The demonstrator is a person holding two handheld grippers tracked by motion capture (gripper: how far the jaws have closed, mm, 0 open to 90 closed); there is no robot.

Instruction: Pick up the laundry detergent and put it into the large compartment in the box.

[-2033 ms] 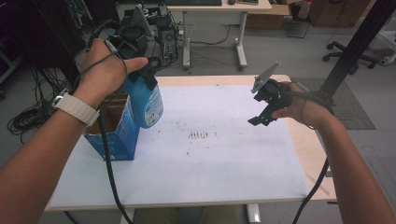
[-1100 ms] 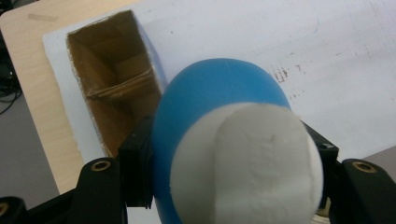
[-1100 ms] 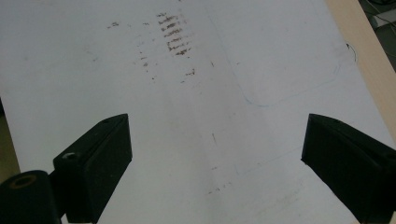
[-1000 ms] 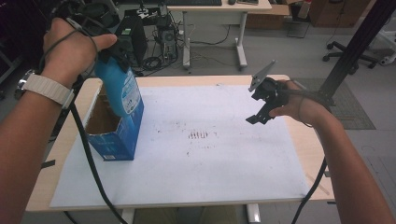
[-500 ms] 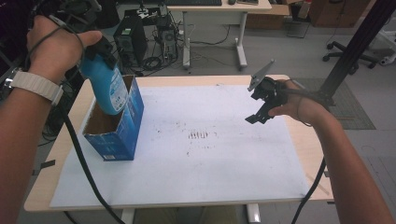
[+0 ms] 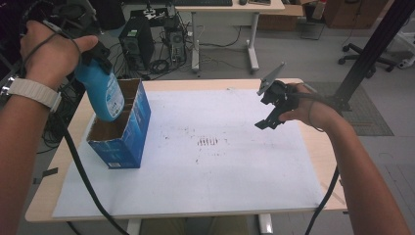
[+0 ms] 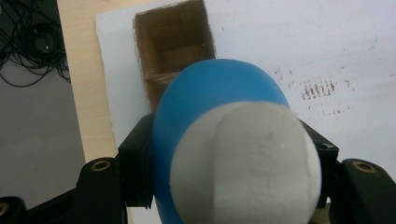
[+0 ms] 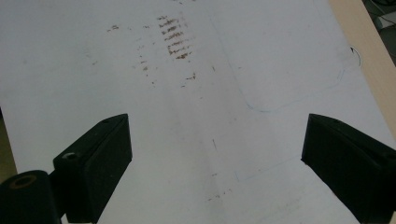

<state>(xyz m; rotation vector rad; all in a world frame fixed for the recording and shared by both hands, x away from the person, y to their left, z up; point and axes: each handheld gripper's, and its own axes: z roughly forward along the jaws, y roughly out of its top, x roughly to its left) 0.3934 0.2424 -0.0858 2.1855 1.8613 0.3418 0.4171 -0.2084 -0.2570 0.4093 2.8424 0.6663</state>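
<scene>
High view, room: behind my table I see a white desk, a computer tower with loose cables on the grey floor, and an office chair off past the table's far right corner.
Surface: a white sheet covers most of the pale wooden table; a patch of brown marks sits on it to the right of the box.
Landmark: the blue cardboard box stands open-topped near the sheet's left edge, with a cardboard divider splitting it into compartments.
Task thing: the blue bottle hangs tilted over the box's left side, its base at about rim level and seemingly not yet down inside.
Left gripper: pinching the bottle just below its white cap, both pads pressed to the blue body.
Right gripper: jaws spread with nothing between them, held above the sheet well to the right of the box.
Risk, my judgement: the bottle's base could catch the rim or the divider because of its tilt, tipping the light box, since my right gripper is not steadying it.
Risk, second: my grip is on a rounded shoulder, so the bottle could swing or slip as I lower it.
</scene>
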